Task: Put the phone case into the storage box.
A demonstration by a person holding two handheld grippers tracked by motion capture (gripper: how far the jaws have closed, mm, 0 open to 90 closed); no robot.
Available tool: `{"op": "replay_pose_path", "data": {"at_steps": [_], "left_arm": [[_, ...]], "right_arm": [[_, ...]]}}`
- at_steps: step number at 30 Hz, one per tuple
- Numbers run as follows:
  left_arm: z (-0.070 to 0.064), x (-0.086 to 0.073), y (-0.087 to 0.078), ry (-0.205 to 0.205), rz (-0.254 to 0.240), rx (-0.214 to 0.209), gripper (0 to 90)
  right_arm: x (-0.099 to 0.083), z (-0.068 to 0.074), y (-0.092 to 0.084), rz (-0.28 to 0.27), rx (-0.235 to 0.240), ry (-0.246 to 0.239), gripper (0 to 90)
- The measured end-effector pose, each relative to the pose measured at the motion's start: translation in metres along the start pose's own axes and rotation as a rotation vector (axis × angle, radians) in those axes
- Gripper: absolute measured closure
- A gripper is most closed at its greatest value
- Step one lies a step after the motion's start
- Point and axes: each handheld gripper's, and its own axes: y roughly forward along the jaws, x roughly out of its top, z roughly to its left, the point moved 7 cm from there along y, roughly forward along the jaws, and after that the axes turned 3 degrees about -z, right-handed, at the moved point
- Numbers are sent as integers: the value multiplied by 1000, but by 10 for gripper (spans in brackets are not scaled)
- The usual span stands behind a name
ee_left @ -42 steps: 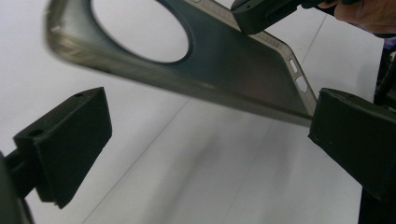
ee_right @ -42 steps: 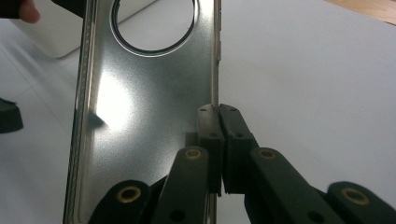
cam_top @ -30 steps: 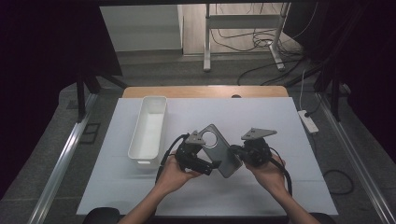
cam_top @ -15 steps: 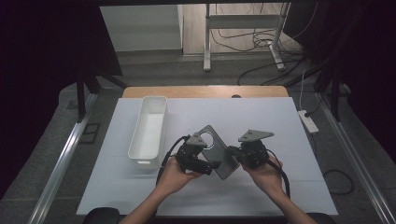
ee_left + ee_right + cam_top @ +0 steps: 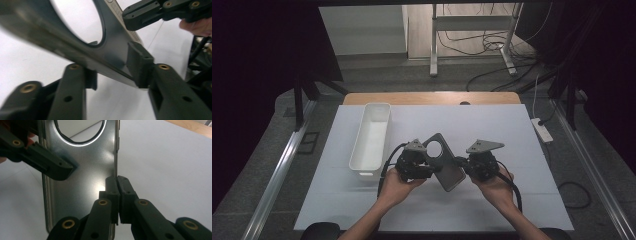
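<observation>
Grey metal plate held in the air between two grippers

The flat grey metal plate with a round hole [image 5: 443, 161] hung just above the white table [image 5: 522, 135], towards its near edge, right of the long white plastic tray [image 5: 371, 137]. The left gripper [image 5: 113, 72] was clamped across one edge; the right gripper [image 5: 117, 187] was pinched nearly closed on the thin opposite edge. That slim edge grip looked liable to slip, and uneven pulling could have twisted the plate free. No brand or writing was legible.
</observation>
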Motion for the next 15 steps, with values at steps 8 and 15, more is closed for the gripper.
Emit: {"op": "replay_pose_path", "data": {"at_steps": [8,15], "left_arm": [[1,0,-2,-20,16,-20,790],[4,3,-9,0,29,10,795]], "right_arm": [[-2,2,3,9,9,-1,875],[-1,5,-1,-12,39,10,813]]}}
